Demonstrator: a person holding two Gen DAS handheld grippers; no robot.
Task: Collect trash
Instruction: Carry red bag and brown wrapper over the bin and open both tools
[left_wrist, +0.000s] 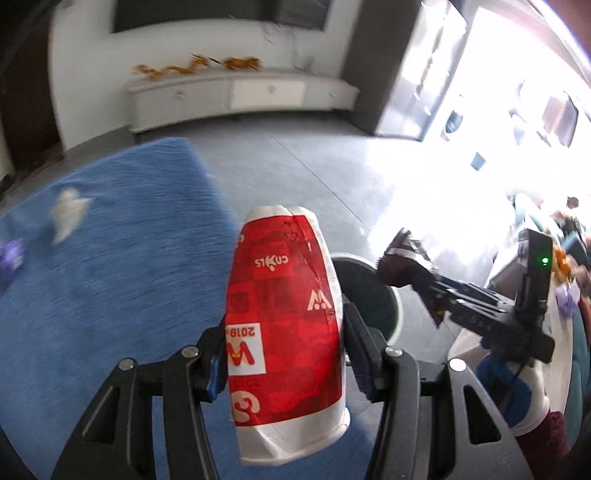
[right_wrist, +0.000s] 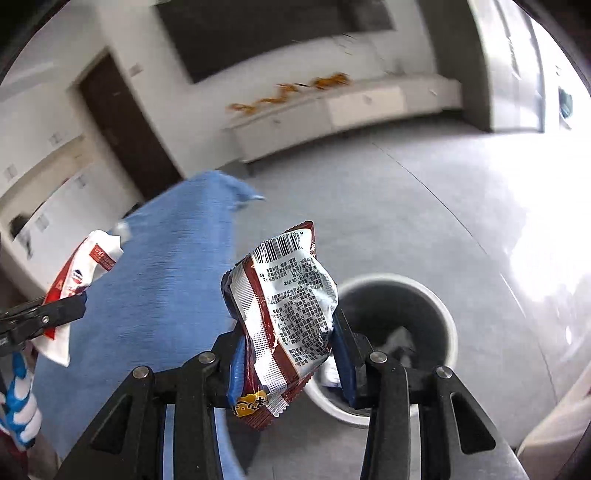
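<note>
In the left wrist view my left gripper (left_wrist: 284, 354) is shut on a crushed red and white paper package (left_wrist: 284, 314), held upright over the edge of a blue rug (left_wrist: 110, 288). Behind it stands a round white-rimmed trash bin (left_wrist: 397, 306). My right gripper (left_wrist: 410, 275) comes in from the right with a dark wrapper (left_wrist: 397, 264). In the right wrist view my right gripper (right_wrist: 288, 363) is shut on a crumpled silver and maroon snack wrapper (right_wrist: 291, 306), just left of the trash bin (right_wrist: 391, 278). The left gripper (right_wrist: 74, 308) with the red and white package (right_wrist: 92, 258) shows at the left edge.
A crumpled white paper (left_wrist: 68, 216) and a purple scrap (left_wrist: 11, 254) lie on the rug. A low white cabinet (left_wrist: 236, 96) runs along the far wall, with grey floor (left_wrist: 295, 173) in front. A dark door (right_wrist: 122, 129) stands at the left. White trash (right_wrist: 397, 341) lies inside the bin.
</note>
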